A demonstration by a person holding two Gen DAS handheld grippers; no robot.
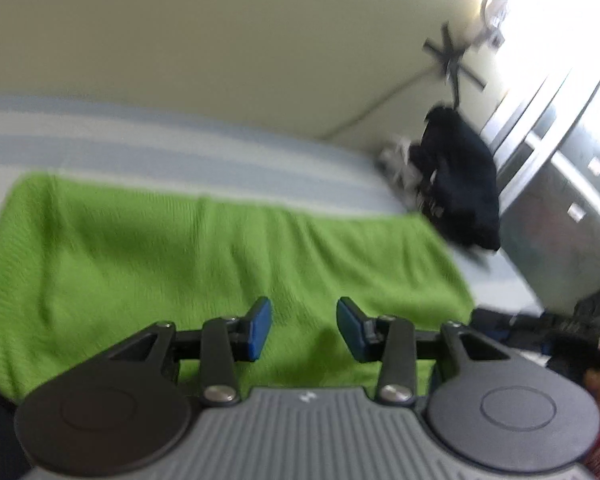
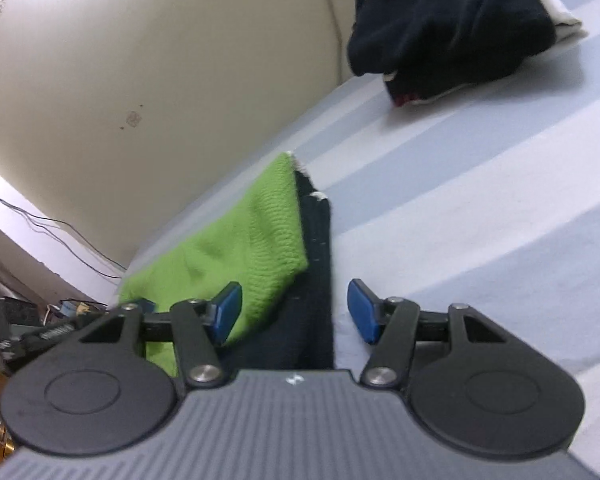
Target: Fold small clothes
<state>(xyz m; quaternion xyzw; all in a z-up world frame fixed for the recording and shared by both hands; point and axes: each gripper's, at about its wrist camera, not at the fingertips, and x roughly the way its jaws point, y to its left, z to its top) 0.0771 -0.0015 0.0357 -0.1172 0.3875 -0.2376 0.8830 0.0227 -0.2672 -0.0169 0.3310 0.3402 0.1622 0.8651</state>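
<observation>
The left wrist camera sat just behind the left gripper (image 1: 304,326) and looked forward and down along its blue fingers. It was very close to the green cloth (image 1: 204,256), which filled the middle of its picture. Past the green cloth it saw the striped sheet (image 1: 140,148), a cream wall, and the dark pile of clothes (image 1: 464,184) far off to the right.

The right wrist camera sat behind the right gripper (image 2: 296,312) and was tipped sideways. It looked along one end of the green cloth (image 2: 256,240), also from close by. The dark pile (image 2: 448,28) was beyond the green cloth, at the top.

Both views shared the green cloth, the striped sheet (image 2: 480,216), the dark pile and the wall.
</observation>
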